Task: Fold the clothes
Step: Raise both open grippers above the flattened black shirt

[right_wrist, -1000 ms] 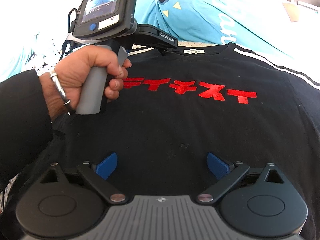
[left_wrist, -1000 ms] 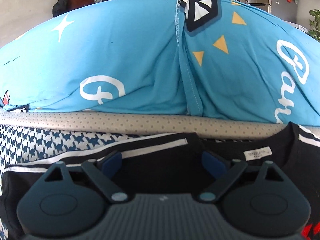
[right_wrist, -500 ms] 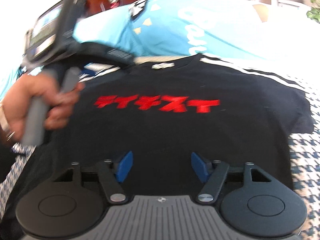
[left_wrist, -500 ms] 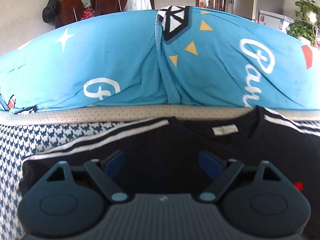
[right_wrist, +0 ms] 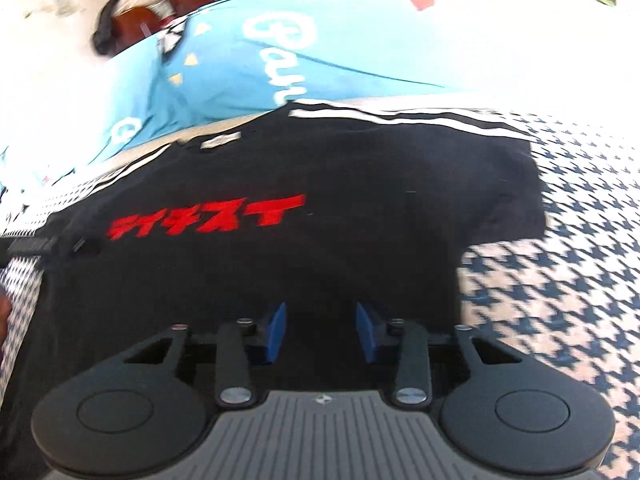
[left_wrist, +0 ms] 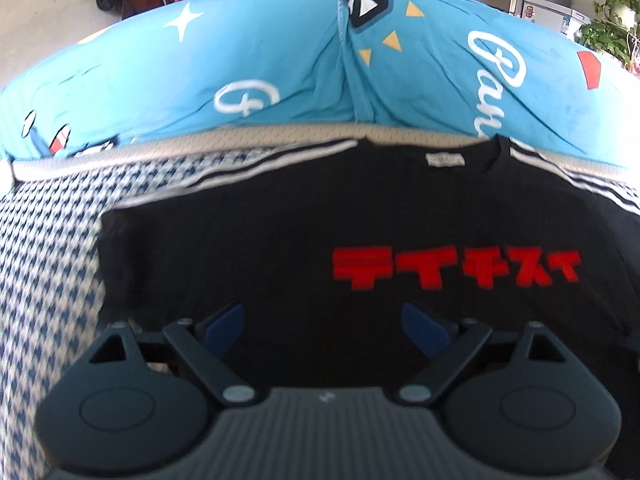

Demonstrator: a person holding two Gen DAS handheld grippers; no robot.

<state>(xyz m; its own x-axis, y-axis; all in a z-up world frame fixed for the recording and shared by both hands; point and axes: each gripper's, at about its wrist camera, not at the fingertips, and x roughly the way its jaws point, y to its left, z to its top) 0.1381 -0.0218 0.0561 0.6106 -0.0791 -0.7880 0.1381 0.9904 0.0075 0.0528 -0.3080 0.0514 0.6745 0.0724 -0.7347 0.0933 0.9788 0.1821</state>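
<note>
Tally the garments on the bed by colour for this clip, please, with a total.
Black T-shirt with red lettering: 1
Blue garment with white script and yellow triangles: 1
Total: 2 garments. Both lie on the houndstooth cover, the blue one beyond the black one's collar.

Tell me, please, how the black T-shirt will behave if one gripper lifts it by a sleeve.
The black T-shirt lies flat on the houndstooth cloth, so it is probably thin and floppy; lifted by one sleeve it would likely sag and drape. It looks light, and pushing would probably bunch it.
</note>
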